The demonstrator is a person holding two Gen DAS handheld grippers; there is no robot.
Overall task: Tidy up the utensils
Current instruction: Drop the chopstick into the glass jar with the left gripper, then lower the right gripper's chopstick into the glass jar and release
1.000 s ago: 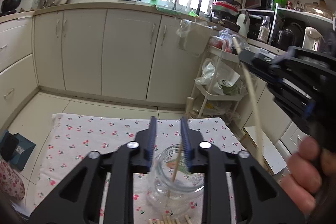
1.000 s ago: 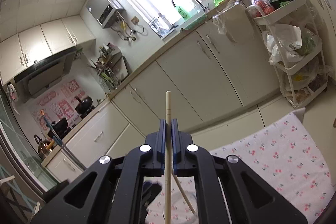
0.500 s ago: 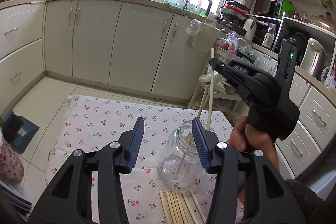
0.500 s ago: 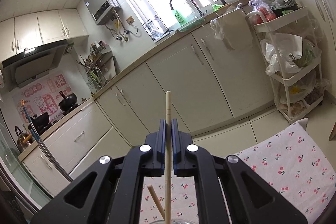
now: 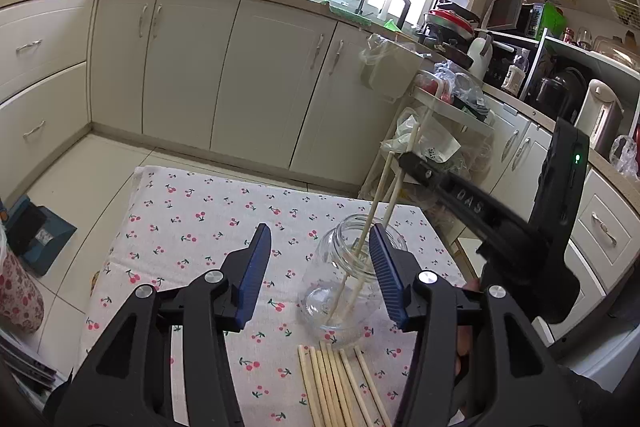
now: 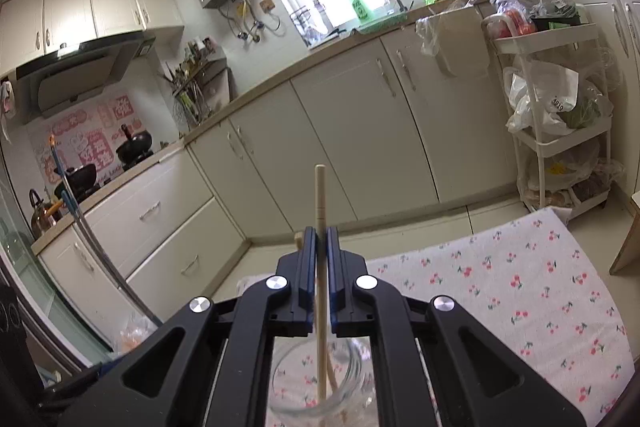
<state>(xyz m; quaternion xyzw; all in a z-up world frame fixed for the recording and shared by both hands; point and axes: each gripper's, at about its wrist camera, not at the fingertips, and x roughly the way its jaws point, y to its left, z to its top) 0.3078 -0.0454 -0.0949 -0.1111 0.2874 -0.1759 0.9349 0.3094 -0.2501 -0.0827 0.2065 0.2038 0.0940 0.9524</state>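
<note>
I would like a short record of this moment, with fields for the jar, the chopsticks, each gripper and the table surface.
jar: clear glass jar, upright on the cloth, two chopsticks inside
held chopstick: chopstick, lower end in the jar
loose chopsticks: row of chopsticks flat on the cloth, in front of the jar
left gripper: left gripper open, jaws just been opening, nothing gripped
right gripper: right gripper shut on the chopstick
surface: cherry-print cloth
</note>
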